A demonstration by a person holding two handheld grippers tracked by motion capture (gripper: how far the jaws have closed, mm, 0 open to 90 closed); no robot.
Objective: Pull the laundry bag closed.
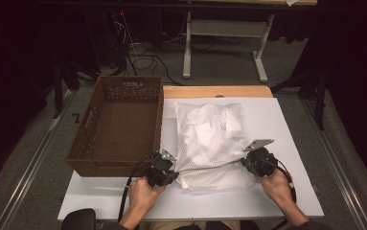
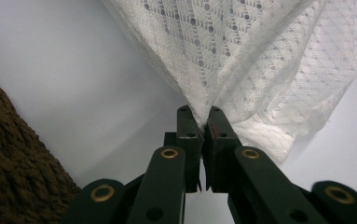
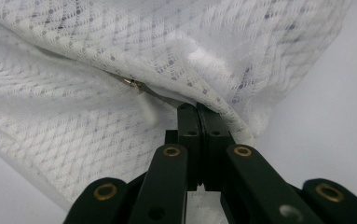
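I've got the left gripper (image 1: 167, 176) and right gripper (image 1: 253, 160) clamped on the mesh bag's (image 1: 210, 139) 2 near corners; it's soft, light, floppy.

Bright table, dark room.
Lit from overhead on the white table top (image 1: 286, 120); black surroundings from 9 to 3 o'clock in the high view. Soft throughout. Blurred near jaws at 6 o'clock in both gripper views; sharper mesh bag (image 2: 260, 60) weave.
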